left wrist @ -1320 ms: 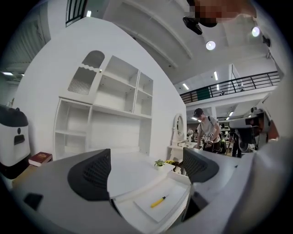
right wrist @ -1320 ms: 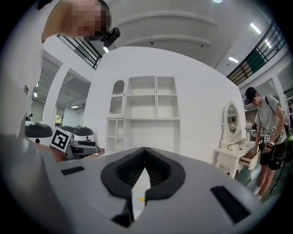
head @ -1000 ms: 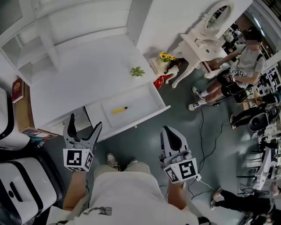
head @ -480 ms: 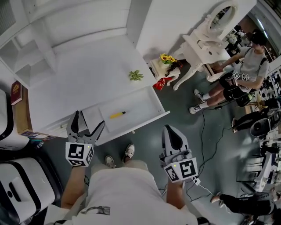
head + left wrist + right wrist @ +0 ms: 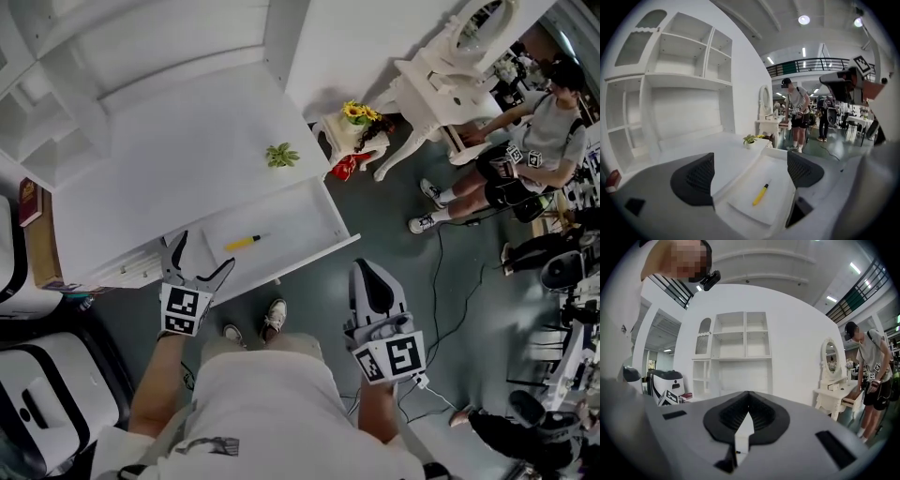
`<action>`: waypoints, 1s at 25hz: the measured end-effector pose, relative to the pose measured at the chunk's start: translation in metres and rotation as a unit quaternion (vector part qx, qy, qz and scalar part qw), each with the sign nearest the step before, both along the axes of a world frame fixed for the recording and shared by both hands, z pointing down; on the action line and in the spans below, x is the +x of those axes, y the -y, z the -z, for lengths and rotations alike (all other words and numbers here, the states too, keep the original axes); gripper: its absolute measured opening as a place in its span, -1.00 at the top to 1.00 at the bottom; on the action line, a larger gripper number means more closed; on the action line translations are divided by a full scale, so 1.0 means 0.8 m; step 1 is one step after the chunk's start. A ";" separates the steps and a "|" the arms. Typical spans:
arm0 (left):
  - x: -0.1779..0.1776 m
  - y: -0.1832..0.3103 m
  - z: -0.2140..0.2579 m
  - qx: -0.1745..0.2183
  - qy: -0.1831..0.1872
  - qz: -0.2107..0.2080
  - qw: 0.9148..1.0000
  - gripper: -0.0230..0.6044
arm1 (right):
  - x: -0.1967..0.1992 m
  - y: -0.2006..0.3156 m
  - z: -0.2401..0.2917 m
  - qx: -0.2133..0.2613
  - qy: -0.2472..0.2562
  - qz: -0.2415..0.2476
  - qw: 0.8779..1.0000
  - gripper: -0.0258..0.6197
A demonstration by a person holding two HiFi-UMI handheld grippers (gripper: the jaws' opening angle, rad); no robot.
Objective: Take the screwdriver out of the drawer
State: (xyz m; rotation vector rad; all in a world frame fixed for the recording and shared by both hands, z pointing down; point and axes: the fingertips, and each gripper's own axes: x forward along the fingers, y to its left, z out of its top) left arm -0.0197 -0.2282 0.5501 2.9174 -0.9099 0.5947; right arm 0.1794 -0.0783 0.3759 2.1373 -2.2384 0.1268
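A yellow screwdriver [image 5: 242,243] with a dark tip lies flat in the open white drawer [image 5: 323,217] of the desk; the left gripper view has the screwdriver [image 5: 760,195] between the jaws, further off. My left gripper [image 5: 198,262] is open at the drawer's front left corner, jaws wide and empty. My right gripper [image 5: 373,286] hangs over the floor to the right of the drawer, jaws pressed together with nothing in them [image 5: 748,414].
A white desk [image 5: 169,150] with a shelf hutch carries a small potted plant [image 5: 279,155]. A white dressing table [image 5: 441,75] with flowers [image 5: 356,114] stands right, a person beside it. Cables run over the floor [image 5: 437,281]. A white machine [image 5: 37,403] stands left.
My left gripper has moved forward and right, up to the drawer's front left corner. The right gripper has barely moved and stays shut.
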 end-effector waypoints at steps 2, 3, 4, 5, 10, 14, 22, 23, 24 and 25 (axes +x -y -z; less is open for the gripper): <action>0.012 0.009 -0.028 0.007 0.029 -0.022 0.999 -0.59 | 0.012 -0.005 -0.009 -0.009 0.003 -0.007 1.000 0.90; 0.019 0.013 -0.043 0.008 0.045 -0.033 0.998 -0.59 | 0.018 -0.008 -0.012 -0.012 0.003 -0.011 1.000 0.90; 0.025 0.018 -0.059 0.006 0.060 -0.044 0.997 -0.59 | 0.024 -0.010 -0.014 -0.015 0.004 -0.015 1.000 0.90; 0.031 0.024 -0.075 0.003 0.076 -0.052 0.996 -0.59 | 0.029 -0.012 -0.017 -0.018 0.004 -0.019 1.000 0.90; 0.060 0.033 -0.151 -0.026 0.141 -0.094 0.985 -0.59 | 0.051 -0.027 -0.028 -0.032 0.004 -0.039 0.999 0.90; 0.083 0.030 -0.197 -0.043 0.187 -0.135 0.972 -0.58 | 0.071 -0.036 -0.034 -0.041 0.003 -0.054 0.998 0.90; 0.110 0.027 -0.284 -0.080 0.262 -0.181 0.945 -0.32 | 0.095 -0.040 -0.053 -0.059 0.005 -0.075 0.995 0.90; 0.112 0.027 -0.293 -0.084 0.271 -0.186 0.941 -0.31 | 0.097 -0.040 -0.054 -0.062 0.005 -0.077 0.995 0.90; 0.113 0.026 -0.303 -0.087 0.281 -0.192 0.936 -0.29 | 0.099 -0.040 -0.056 -0.064 0.005 -0.079 0.995 0.90; 0.114 0.025 -0.311 -0.088 0.291 -0.198 0.932 -0.25 | 0.102 -0.041 -0.058 -0.066 0.005 -0.081 0.994 0.90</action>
